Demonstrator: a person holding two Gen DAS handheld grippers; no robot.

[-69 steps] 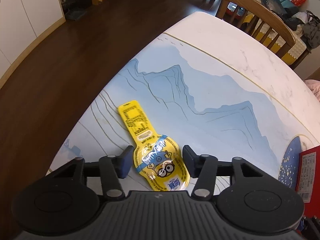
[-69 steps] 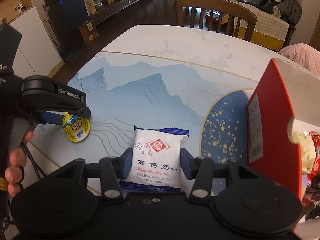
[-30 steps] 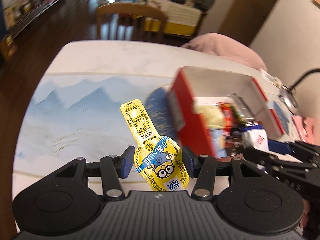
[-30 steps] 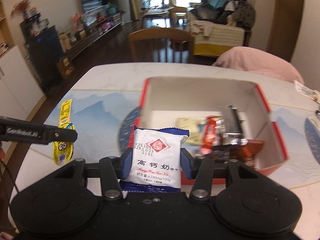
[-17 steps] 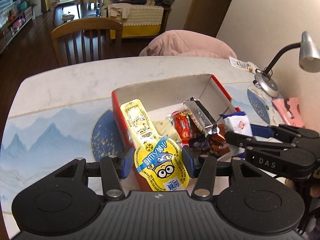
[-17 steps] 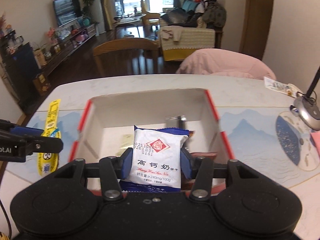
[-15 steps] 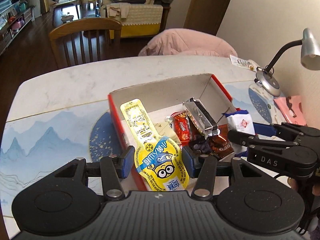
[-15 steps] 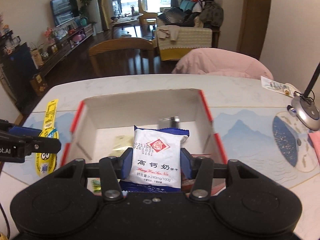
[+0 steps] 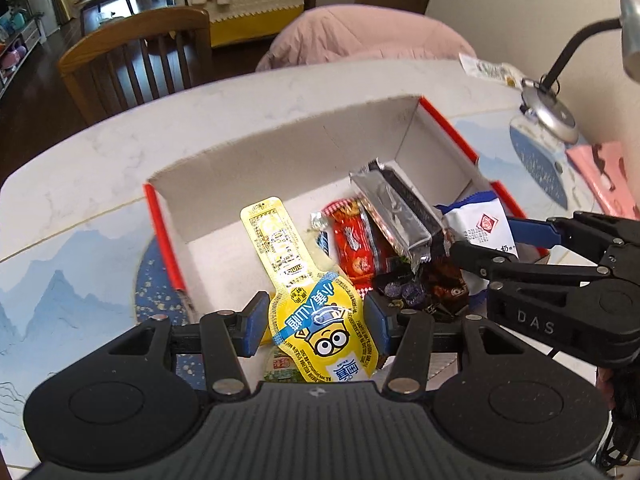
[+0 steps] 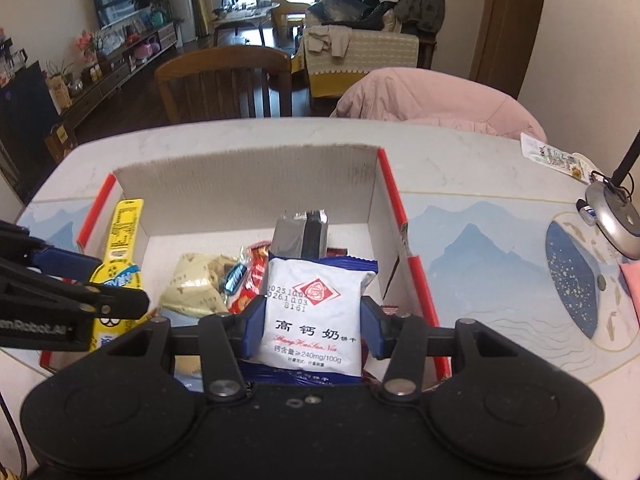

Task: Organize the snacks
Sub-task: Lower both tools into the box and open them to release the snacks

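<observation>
With several snacks already lying in the red box (image 9: 448, 128), 2 more, the yellow pouch (image 9: 320, 320) and white packet (image 10: 316, 320), are being held over it in closed jaws, unreleased.

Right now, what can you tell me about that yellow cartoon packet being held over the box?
The yellow packet is a glossy plastic pouch with a round body and a long flat neck covered in small print. A goggle-eyed cartoon face and a blue band sit on its body. The left gripper is shut on its body, pads touching both sides. It hangs over the left part of the red-edged box, neck pointing away from the camera, above the snacks inside.
</observation>
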